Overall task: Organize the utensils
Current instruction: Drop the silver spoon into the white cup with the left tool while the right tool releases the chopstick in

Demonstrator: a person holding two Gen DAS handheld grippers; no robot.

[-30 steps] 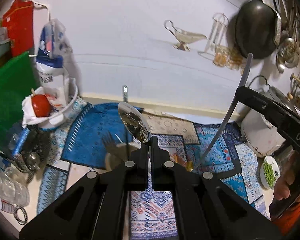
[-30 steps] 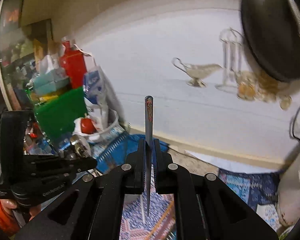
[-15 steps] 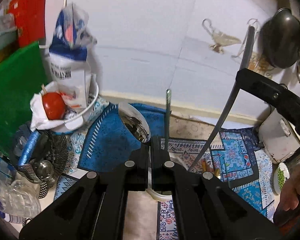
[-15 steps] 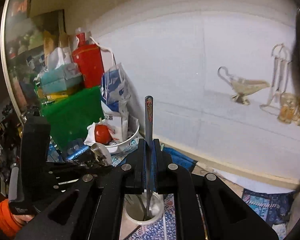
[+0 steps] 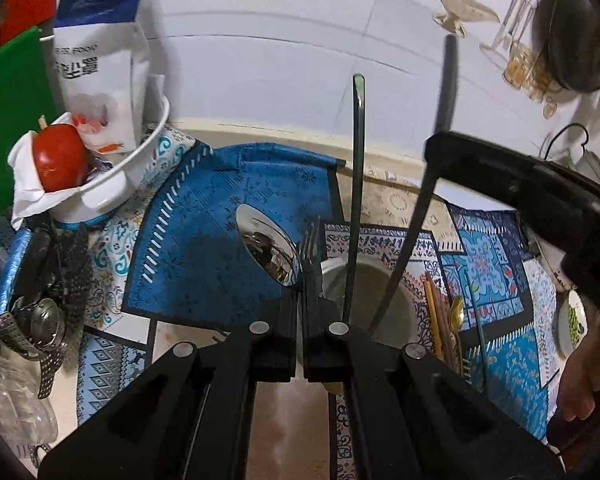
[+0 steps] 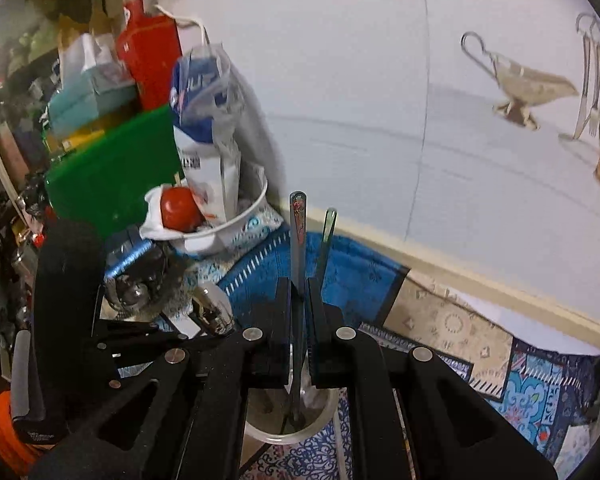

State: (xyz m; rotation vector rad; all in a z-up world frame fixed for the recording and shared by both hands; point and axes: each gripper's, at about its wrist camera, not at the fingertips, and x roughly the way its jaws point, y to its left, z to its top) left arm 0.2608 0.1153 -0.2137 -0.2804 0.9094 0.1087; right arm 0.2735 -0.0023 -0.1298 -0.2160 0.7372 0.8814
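Looking along the left gripper (image 5: 300,308), its jaws stay clamped on a spoon (image 5: 266,250), bowl end up, now just over the rim of the white cup (image 5: 374,292) that a second ago lay further off; a fork (image 5: 310,248) and a long handle (image 5: 356,184) already stand in the cup; from the right gripper (image 6: 299,320), jaws pinched on a knife (image 6: 298,240), the tip has dropped inside the cup (image 6: 292,416); both look nearly ready to let go, I'd say.
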